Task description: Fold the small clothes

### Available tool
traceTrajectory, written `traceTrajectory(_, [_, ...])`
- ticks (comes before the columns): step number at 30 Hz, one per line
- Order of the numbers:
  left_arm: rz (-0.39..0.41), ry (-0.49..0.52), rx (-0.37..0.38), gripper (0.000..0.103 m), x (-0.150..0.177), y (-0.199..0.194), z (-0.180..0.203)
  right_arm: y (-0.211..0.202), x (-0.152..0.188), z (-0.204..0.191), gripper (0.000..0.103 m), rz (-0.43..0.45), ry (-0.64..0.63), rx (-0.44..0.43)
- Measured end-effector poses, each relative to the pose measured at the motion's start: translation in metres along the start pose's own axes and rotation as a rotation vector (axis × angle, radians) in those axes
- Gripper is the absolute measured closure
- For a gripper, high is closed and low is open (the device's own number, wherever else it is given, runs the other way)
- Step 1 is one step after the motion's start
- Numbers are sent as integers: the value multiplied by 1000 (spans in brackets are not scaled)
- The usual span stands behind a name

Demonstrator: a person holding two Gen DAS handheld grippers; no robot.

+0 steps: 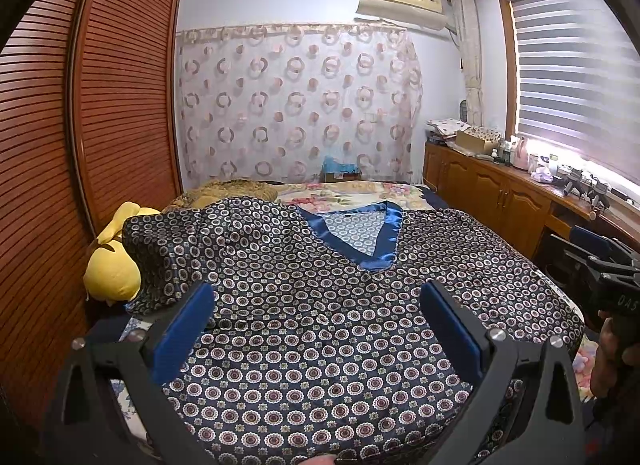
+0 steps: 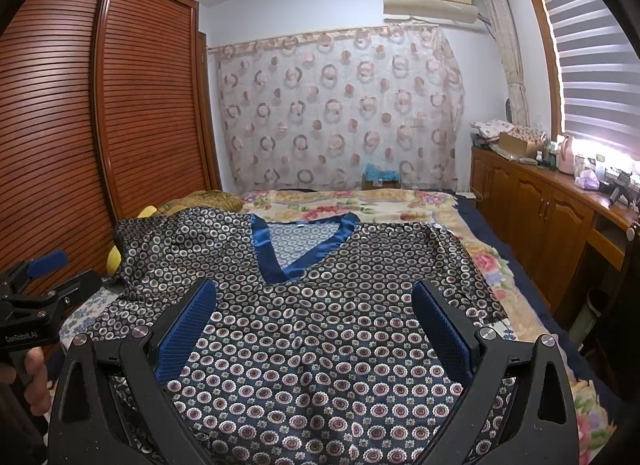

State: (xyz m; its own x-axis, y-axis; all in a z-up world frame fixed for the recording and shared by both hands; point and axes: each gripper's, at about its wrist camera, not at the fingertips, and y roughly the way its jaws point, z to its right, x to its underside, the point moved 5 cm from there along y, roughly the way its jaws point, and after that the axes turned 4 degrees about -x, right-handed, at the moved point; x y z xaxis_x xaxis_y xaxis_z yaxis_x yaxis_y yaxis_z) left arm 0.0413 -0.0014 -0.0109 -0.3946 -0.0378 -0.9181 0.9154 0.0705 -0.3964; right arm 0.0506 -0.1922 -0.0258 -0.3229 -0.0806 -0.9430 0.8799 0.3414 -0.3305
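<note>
Shirt [image 2: 320, 345]: navy, circle-patterned, blue satin V-neck, spread flat on bed [image 2: 400, 201].

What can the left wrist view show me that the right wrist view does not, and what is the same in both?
Only the left wrist view shows most of the yellow plush toy beside the wardrobe and the right tool from outside. Only the right wrist view shows the shirt's right sleeve lying flat on the floral bedspread, and the left tool from outside. Both show the patterned shirt spread out, blue V-neck away, each tool open above it.

"GenRobot.AI" on left gripper [image 2: 42, 265]; "DAS" on right gripper [image 1: 596, 249].
</note>
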Motion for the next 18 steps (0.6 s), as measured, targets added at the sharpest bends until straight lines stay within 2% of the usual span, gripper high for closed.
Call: traceTrajectory(18, [7, 1, 3, 0, -3, -3, 4, -2, 1, 1, 3, -1, -2, -1])
